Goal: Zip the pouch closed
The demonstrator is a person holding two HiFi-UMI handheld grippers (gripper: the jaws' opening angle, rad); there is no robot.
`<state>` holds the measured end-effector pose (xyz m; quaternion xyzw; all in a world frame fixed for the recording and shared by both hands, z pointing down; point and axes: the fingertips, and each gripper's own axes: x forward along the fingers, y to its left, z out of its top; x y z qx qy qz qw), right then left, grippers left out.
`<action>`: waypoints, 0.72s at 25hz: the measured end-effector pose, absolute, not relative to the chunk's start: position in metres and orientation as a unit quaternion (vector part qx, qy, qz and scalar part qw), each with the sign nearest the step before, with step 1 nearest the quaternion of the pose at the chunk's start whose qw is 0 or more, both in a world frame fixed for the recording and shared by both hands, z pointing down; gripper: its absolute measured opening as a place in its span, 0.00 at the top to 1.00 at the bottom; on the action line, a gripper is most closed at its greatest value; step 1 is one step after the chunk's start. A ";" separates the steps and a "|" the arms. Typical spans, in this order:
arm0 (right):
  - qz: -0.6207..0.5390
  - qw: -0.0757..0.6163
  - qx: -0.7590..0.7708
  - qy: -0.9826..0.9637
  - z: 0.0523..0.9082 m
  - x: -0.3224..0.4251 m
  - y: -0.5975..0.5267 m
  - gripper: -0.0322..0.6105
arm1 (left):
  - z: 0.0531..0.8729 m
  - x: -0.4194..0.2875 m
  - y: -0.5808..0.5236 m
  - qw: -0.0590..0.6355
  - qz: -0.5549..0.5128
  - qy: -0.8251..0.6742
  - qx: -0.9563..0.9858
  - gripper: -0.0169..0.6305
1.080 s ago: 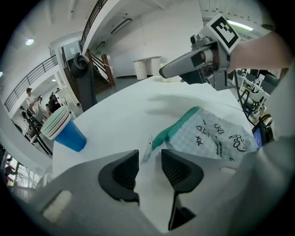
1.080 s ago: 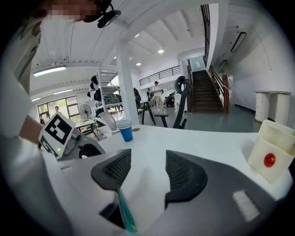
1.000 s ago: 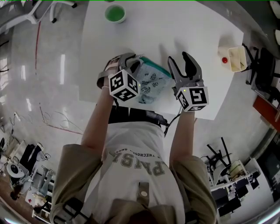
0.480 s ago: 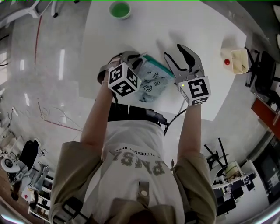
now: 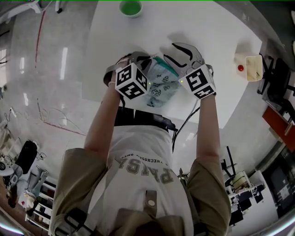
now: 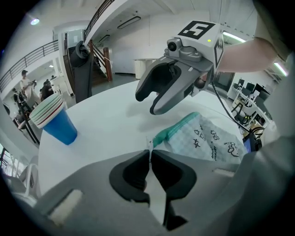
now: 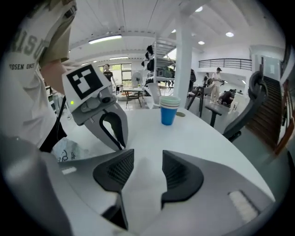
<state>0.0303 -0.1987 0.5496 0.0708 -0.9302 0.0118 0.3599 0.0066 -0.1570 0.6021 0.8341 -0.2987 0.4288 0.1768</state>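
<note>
A pale printed pouch (image 5: 162, 84) with a teal zipper (image 6: 177, 129) lies on the white table (image 5: 212, 27), near its front edge. My left gripper (image 6: 150, 159) is at the pouch's left end. Its jaws are closing, and the pads pinch the thin white tab at the zipper's end. My right gripper (image 5: 179, 53) hangs just above the far end of the pouch (image 6: 209, 138), with its jaws narrowing. In the right gripper view, the right gripper (image 7: 147, 168) has nothing between its pads. The left gripper (image 7: 102, 117) shows just beyond it.
A blue cup with a green inside (image 5: 131, 7) stands at the table's far side (image 6: 55, 122). A small white tray (image 5: 251, 64) with a red object (image 5: 240, 68) beside it sits at the right edge. A cable hangs off the front edge.
My right gripper has swung left and rolled, from beside the pouch to over its far end. The left gripper has stayed at the pouch's left end.
</note>
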 end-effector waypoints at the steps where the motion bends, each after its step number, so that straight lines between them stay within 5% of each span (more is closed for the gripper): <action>1: 0.003 0.370 0.055 -0.927 0.553 0.028 -0.197 0.65 | 0.602 0.006 -0.157 0.181 0.427 -0.300 0.834 0.93; 18: -0.173 0.501 -0.171 -0.830 0.603 0.011 -0.169 0.74 | 0.604 0.007 -0.158 0.188 0.418 -0.295 0.838 0.94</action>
